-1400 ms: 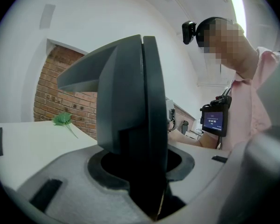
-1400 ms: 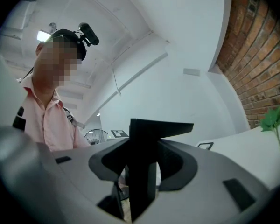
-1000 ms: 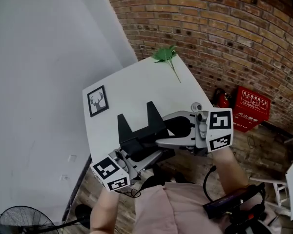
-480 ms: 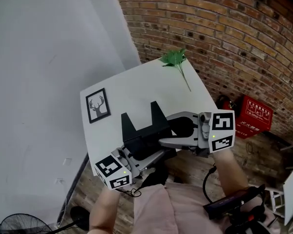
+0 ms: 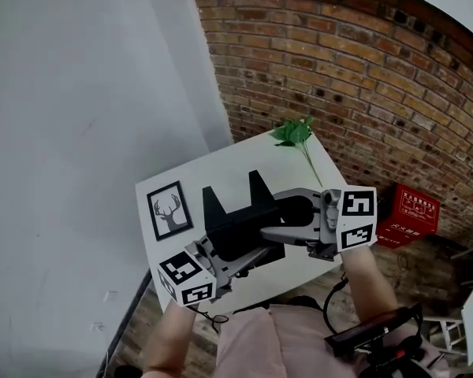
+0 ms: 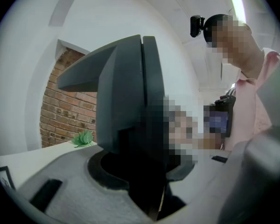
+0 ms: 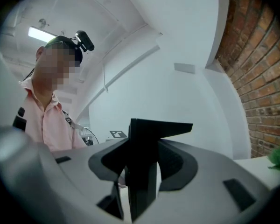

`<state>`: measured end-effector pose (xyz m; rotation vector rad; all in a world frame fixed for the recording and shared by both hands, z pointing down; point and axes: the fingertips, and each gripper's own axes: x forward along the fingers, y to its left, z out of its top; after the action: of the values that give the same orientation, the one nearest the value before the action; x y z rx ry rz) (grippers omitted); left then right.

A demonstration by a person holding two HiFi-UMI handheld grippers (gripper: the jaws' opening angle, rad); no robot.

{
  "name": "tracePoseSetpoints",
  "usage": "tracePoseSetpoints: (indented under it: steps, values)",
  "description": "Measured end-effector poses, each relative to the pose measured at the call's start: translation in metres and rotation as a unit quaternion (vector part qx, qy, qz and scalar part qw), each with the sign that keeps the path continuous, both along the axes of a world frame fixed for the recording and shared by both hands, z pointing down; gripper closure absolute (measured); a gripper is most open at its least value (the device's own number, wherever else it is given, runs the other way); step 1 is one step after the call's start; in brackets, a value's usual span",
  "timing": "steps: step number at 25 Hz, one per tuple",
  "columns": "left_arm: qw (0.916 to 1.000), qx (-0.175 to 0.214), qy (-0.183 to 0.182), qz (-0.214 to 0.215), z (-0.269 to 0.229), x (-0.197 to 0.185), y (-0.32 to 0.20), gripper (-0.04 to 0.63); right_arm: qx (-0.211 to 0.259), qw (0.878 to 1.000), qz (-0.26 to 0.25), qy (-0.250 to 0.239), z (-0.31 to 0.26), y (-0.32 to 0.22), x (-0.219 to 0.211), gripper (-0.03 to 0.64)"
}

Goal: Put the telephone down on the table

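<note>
A white table (image 5: 221, 172) fills the corner between a brick wall and a plain white one. Above its near half hangs the black telephone (image 5: 240, 215), with the left gripper (image 5: 240, 254) and the right gripper (image 5: 280, 220) each clamped on its body from opposite sides. It looks like rigid, smooth plastic, probably light and a little slippery, so the flat flanks suit a hold. No brand shows. The white print on the red crate (image 5: 414, 209) is too small to read.

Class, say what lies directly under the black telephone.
White table shows around the telephone, so table lies beneath it. The patch directly under it is covered; whether they touch cannot be seen.
</note>
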<state>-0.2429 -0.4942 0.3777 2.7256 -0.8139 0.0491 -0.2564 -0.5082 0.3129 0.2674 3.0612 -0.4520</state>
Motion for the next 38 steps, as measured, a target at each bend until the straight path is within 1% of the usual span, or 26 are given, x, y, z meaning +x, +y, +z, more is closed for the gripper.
tracePoseSetpoints:
  steps: [5, 8, 25, 30, 38]
  values:
    - [0.9998, 0.016, 0.001, 0.011, -0.014, -0.010, -0.016, 0.423, 0.017, 1.000, 0.013, 0.002, -0.014, -0.014, -0.010, 0.434]
    - [0.9998, 0.015, 0.007, 0.012, -0.014, -0.012, -0.026, 0.423, 0.018, 1.000, 0.015, 0.006, -0.013, -0.024, -0.013, 0.434]
    - [0.9987, -0.047, 0.015, -0.015, 0.034, -0.026, -0.087, 0.423, -0.044, 0.998, -0.007, 0.032, 0.036, -0.092, -0.029, 0.431]
    - [0.9970, -0.073, 0.020, -0.019, 0.059, -0.025, -0.097, 0.423, -0.071, 0.997, -0.011, 0.043, 0.062, -0.105, -0.029, 0.430]
    - [0.9940, -0.103, 0.029, -0.024, 0.087, -0.021, -0.109, 0.423, -0.099, 0.993, -0.014, 0.055, 0.092, -0.119, -0.027, 0.428]
